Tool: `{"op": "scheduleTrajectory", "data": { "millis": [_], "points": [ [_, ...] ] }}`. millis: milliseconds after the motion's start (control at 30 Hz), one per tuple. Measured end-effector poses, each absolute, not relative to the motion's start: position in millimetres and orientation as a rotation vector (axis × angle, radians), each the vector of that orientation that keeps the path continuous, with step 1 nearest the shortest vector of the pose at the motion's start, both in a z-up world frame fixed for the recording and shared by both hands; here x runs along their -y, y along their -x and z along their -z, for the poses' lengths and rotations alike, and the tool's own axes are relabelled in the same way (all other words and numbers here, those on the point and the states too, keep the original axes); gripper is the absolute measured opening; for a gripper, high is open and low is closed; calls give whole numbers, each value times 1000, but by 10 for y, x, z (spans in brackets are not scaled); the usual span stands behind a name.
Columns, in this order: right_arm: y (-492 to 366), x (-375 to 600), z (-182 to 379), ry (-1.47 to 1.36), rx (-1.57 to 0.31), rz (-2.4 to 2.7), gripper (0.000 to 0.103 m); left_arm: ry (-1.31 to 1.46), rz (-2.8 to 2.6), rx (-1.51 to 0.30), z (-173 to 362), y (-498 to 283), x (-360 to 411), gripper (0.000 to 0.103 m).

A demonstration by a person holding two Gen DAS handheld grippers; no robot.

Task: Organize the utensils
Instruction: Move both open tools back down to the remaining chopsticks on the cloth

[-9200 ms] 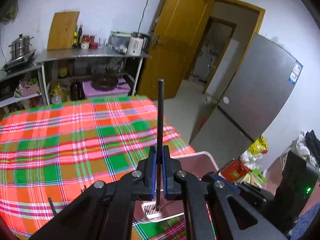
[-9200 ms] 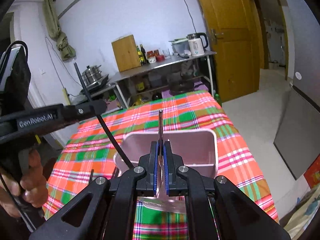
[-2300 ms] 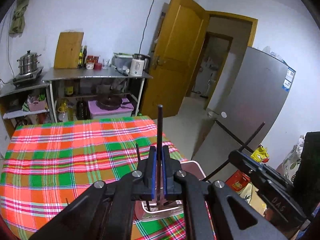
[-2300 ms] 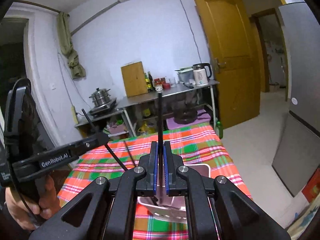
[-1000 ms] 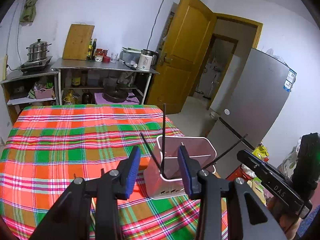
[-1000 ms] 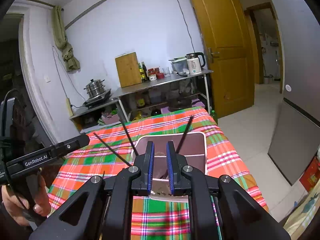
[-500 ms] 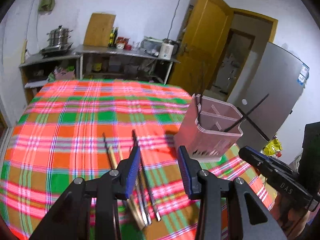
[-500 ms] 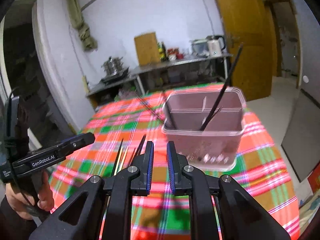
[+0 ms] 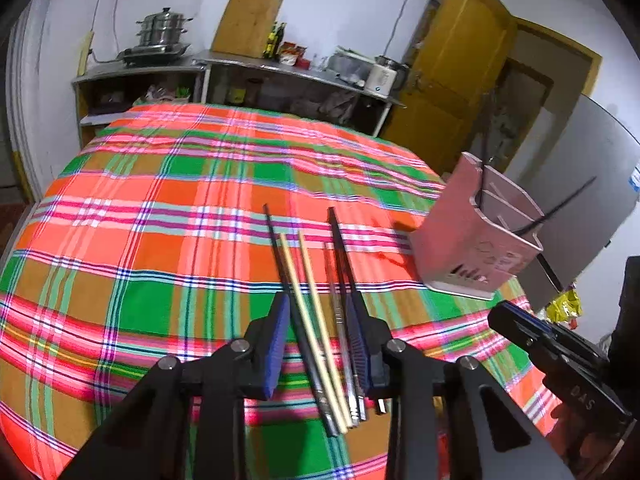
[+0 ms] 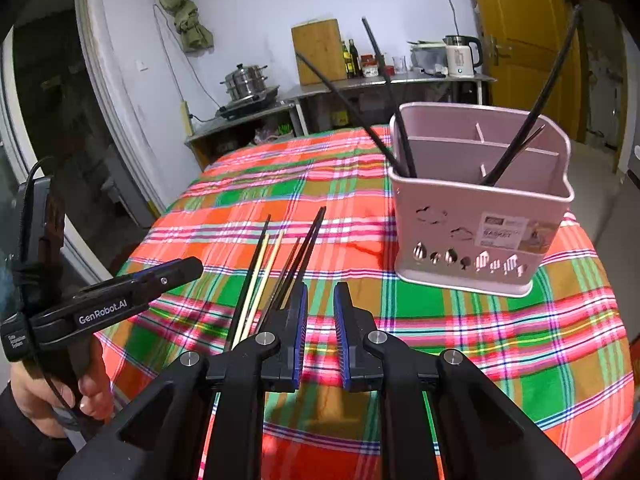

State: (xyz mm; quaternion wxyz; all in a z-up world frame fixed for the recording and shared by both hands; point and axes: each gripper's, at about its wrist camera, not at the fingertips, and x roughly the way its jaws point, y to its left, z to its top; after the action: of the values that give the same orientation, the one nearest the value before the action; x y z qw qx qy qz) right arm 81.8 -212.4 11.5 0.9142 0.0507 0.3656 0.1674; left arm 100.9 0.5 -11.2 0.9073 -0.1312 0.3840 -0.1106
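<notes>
Several chopsticks (image 9: 316, 304), black and pale wood, lie side by side on the plaid tablecloth (image 9: 160, 208); they also show in the right wrist view (image 10: 276, 268). A pink utensil basket (image 10: 480, 216) with dividers stands to the right and holds several black chopsticks (image 10: 520, 132) leaning out; it also shows in the left wrist view (image 9: 476, 248). My left gripper (image 9: 318, 340) is open and empty, low over the near ends of the loose chopsticks. My right gripper (image 10: 320, 336) is open and empty, just right of the chopsticks and in front of the basket.
A metal shelf (image 9: 280, 68) with a steamer pot (image 9: 160, 32), cutting board, bottles and kettle stands behind the table. A yellow door (image 9: 452, 80) and a grey fridge (image 9: 580, 184) are to the right. The table's right edge is near the basket.
Both grippers have dropped lower and closer to the loose chopsticks on the cloth. Both stay open after releasing black chopsticks into the basket about a second ago.
</notes>
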Motion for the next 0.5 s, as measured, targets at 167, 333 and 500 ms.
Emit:
{"op": "scheduleTrajectory", "data": {
  "millis": [167, 333, 500],
  "points": [
    [-955, 1992, 68, -105, -799, -350, 14, 287, 206, -829, 300, -1204, -62, 29],
    [-1156, 1836, 261, -109, -842, -356, 13, 309, 186, -861, 468, -1439, -106, 29],
    [-1383, 1708, 426, -124, -886, -355, 13, 315, 175, -889, 580, -1591, -97, 29]
  ]
}}
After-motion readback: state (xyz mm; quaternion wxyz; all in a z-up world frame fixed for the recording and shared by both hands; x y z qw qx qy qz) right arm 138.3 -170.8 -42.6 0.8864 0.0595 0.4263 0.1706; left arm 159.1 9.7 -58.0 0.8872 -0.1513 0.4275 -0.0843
